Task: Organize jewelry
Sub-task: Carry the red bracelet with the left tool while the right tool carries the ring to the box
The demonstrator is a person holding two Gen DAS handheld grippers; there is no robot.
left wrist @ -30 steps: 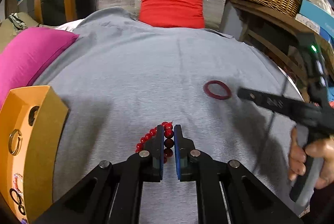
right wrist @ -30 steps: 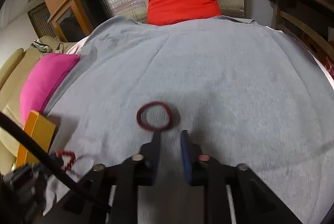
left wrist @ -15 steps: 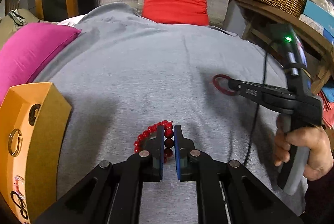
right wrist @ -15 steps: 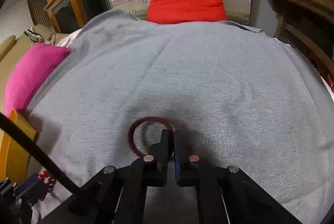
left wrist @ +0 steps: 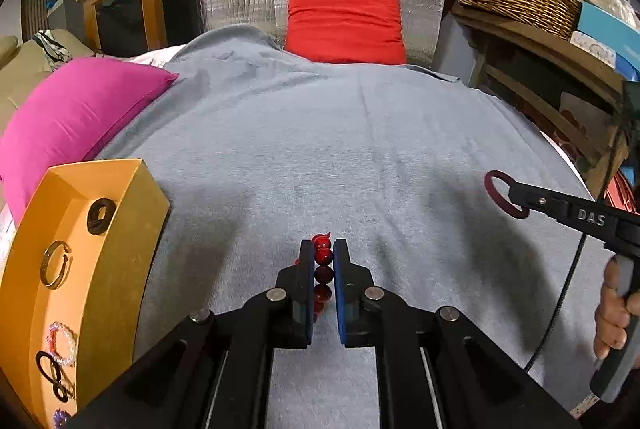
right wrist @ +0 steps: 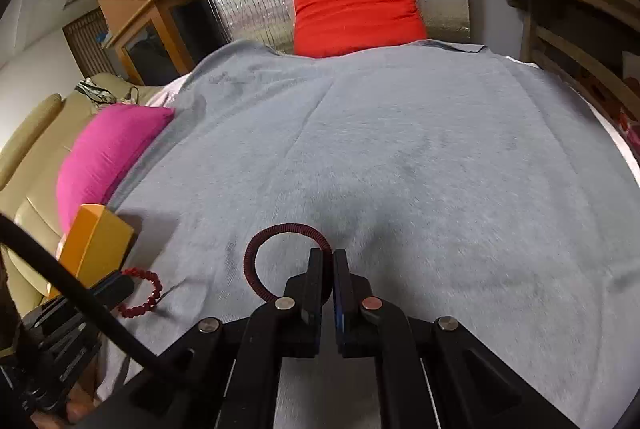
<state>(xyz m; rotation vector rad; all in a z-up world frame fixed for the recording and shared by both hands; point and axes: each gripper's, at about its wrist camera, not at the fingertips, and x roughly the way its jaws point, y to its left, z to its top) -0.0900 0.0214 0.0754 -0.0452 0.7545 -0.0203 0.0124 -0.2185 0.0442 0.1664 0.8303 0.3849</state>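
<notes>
Jewelry goes two pieces at a time: the left tongs (left wrist: 323, 261) are clamped on a red bead bracelet (left wrist: 322, 256), while the right tongs (right wrist: 327, 271) pinch a dark red ring (right wrist: 280, 257) by its edge. The right jaws have just been closing, and the ring's band now sits between them. Both pieces hang above the grey cloth (left wrist: 360, 149), the bracelet just right of the orange tray (left wrist: 120, 229) and the ring well to the right of it. From the right wrist camera the bracelet (right wrist: 142, 293) dangles as a loop beside the tray's corner (right wrist: 96, 237).

Pickup looks finished for both hands; what remains, by the look of it, is the carry and drop. The tray, at the cloth's left edge beside a pink cushion (left wrist: 76, 109), already holds a black ring (left wrist: 100, 215), a gold bangle (left wrist: 54, 263) and several smaller pieces nearer its front end.

The next move probably calls for swinging each piece leftward over the tray's wall, finding a bare patch of tray floor, and only then loosening the jaws. The left hand has the shorter trip. The bracelet's slack loop could catch on the tray's rim if it is brought in too low.
</notes>
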